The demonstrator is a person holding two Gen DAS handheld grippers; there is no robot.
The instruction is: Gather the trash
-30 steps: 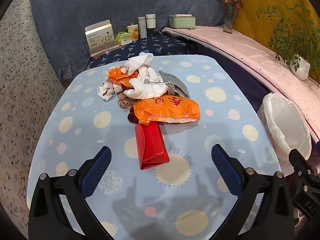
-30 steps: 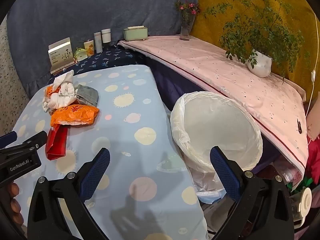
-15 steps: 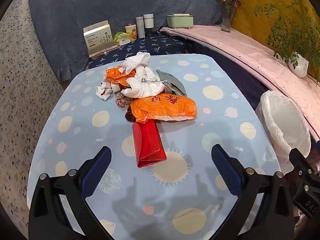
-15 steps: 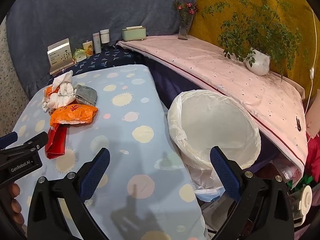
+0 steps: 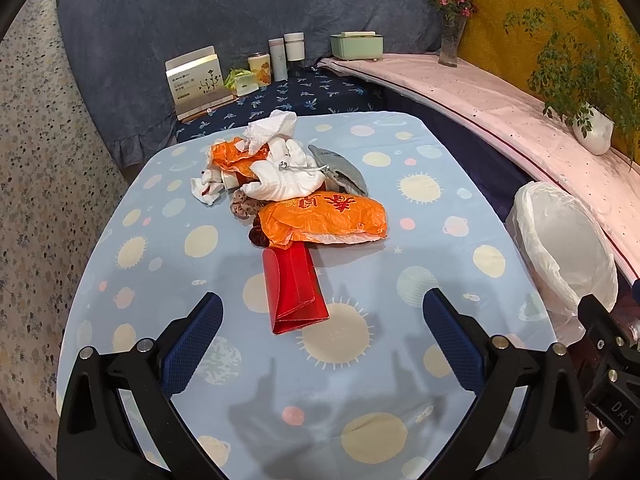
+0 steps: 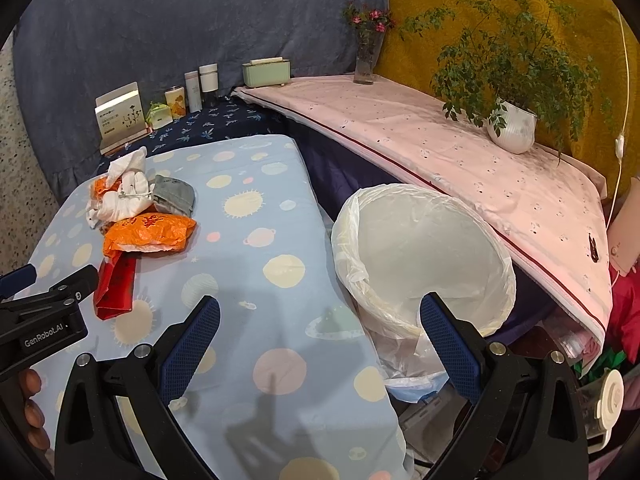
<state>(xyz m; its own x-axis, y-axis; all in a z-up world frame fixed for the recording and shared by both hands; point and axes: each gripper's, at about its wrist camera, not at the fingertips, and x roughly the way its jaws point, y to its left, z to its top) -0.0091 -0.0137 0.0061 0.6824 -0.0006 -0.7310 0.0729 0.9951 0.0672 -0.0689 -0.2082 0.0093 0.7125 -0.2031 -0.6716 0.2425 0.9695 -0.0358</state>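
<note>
A trash pile lies mid-table: a red paper packet (image 5: pixel 294 288), an orange plastic bag (image 5: pixel 324 220), crumpled white tissues (image 5: pixel 280 180), a grey pouch (image 5: pixel 340 164) and a second orange wrapper (image 5: pixel 232 156). The pile also shows in the right wrist view, with the red packet (image 6: pixel 116 284) and orange bag (image 6: pixel 148 232). My left gripper (image 5: pixel 320 340) is open and empty, just short of the red packet. My right gripper (image 6: pixel 318 340) is open and empty, over the table's right edge beside the white-lined trash bin (image 6: pixel 424 264).
The table (image 5: pixel 160 264) has a light blue cloth with planets. The bin (image 5: pixel 568 248) stands off its right side. Behind are a card box (image 5: pixel 196 80), cans, bottles, a green box (image 5: pixel 356 46), a flower vase and a potted plant (image 6: pixel 512 124) on a pink shelf.
Both grippers have drifted slightly back and up, so the trash pile and bin sit a little further away. Nothing was picked up; both jaws stay open.
</note>
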